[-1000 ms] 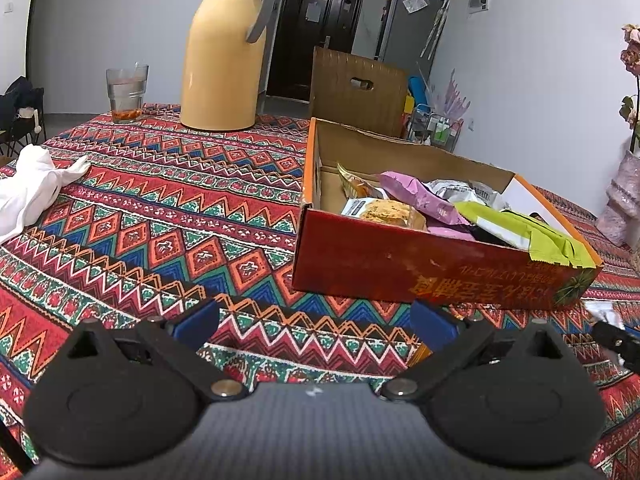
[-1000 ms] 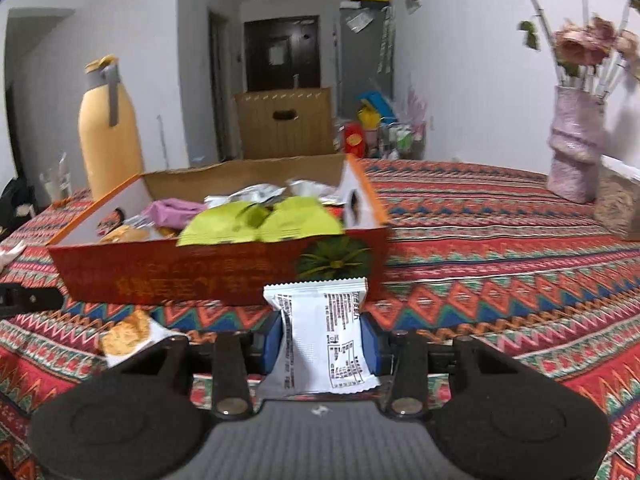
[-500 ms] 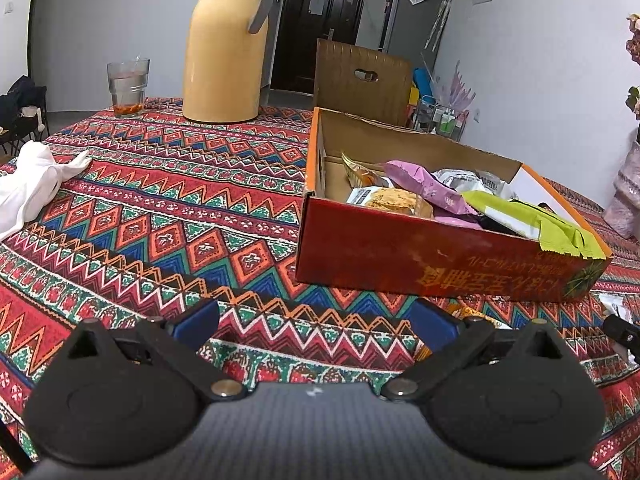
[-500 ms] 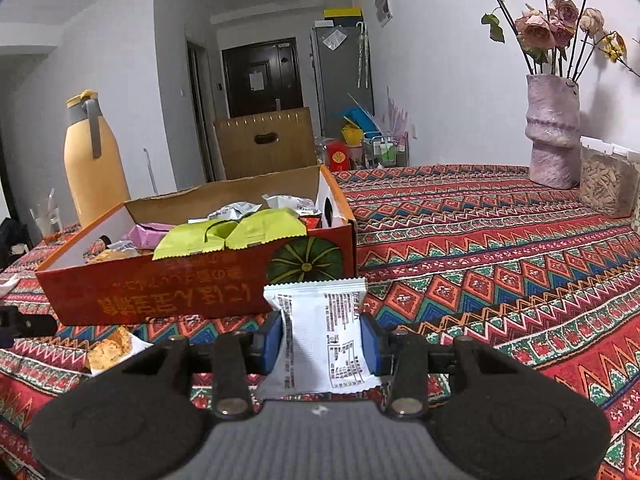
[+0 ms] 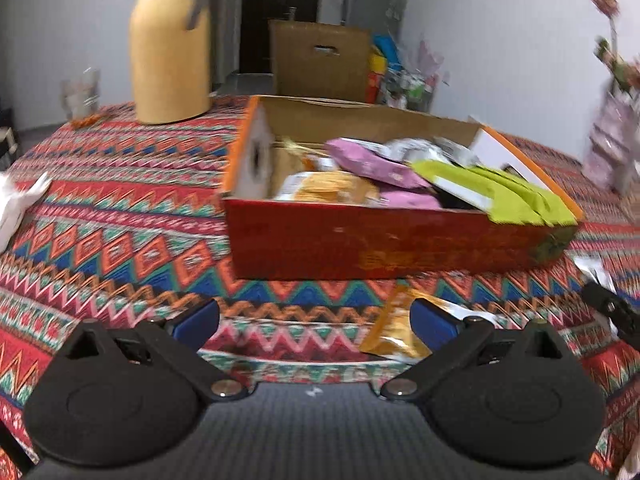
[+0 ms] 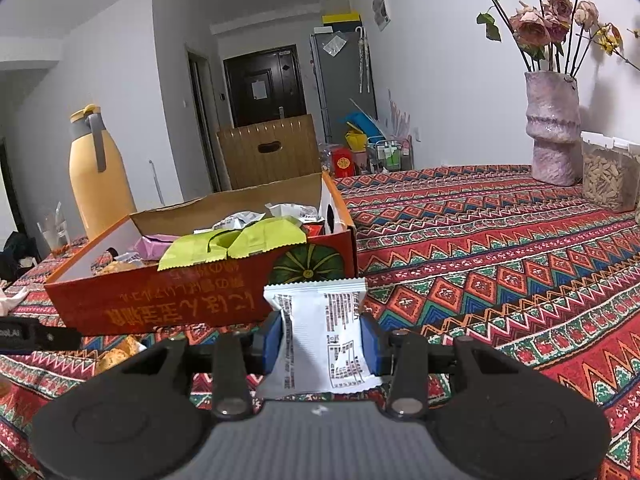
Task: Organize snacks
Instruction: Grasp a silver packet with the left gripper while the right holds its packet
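A red cardboard box (image 5: pixel 384 244) with an orange rim holds several snack packets: pink, lime green, silver and a biscuit pack. It also shows in the right wrist view (image 6: pixel 172 300). My right gripper (image 6: pixel 322 340) is shut on a white snack packet (image 6: pixel 320 332), held above the tablecloth in front of the box's right end. My left gripper (image 5: pixel 314 322) is open and empty, low over the cloth before the box. An orange-gold snack packet (image 5: pixel 394 330) lies on the cloth just by its right finger; it also shows in the right wrist view (image 6: pixel 116 356).
A yellow thermos jug (image 5: pixel 170 52) and a glass (image 5: pixel 78 94) stand at the far left, a white cloth (image 5: pixel 16 206) at the left edge. A pink vase with flowers (image 6: pixel 554 128) and a jar (image 6: pixel 610 176) stand at the far right. A brown chair back (image 5: pixel 320 60) is behind the table.
My left gripper has moved forward and right, bringing the orange-gold packet into view by its right finger. My right gripper has risen with the white packet still held.
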Demonstrator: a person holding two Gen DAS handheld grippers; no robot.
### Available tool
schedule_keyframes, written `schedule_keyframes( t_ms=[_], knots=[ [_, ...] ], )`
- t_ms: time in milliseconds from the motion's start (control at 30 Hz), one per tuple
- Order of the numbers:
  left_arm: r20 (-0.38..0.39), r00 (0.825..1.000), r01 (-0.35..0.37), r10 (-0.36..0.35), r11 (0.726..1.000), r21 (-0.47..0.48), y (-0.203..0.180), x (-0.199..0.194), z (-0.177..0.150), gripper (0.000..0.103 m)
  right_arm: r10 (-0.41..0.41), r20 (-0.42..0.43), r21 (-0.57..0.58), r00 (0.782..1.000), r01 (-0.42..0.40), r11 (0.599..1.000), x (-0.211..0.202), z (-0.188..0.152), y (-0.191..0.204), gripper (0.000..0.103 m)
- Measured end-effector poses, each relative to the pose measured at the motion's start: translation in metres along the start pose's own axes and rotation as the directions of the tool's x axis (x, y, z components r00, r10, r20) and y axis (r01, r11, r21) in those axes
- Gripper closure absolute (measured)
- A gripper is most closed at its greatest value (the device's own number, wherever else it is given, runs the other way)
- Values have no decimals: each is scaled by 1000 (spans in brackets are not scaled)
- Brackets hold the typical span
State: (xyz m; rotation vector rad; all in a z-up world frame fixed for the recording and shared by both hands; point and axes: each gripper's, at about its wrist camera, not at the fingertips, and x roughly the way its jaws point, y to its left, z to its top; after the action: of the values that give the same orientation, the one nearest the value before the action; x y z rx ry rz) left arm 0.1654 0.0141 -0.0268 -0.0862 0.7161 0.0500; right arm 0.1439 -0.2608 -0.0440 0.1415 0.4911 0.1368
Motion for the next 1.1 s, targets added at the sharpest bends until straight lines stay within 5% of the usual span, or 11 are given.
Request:
schedule_keyframes(
  t_ms=[367,800,1000,1100],
  knots=[
    [-55,996,83,-76,987,134,-57,17,-4,0,20,10,24,1000,-21,1000,-2,0,-5,63],
    [-86,993,88,-74,981,171,-70,36,-15,0,35,2,19,999,-35,999,-1,-1,-3,62],
    [-56,996,81,-72,981,179,-70,27,-15,30,36,1,16,999,-36,999,-1,-1,-2,62],
    [-43,996,79,-73,980,181,-69,21,-16,56,38,2,10,999,-38,999,-1,-2,0,62]
  ],
)
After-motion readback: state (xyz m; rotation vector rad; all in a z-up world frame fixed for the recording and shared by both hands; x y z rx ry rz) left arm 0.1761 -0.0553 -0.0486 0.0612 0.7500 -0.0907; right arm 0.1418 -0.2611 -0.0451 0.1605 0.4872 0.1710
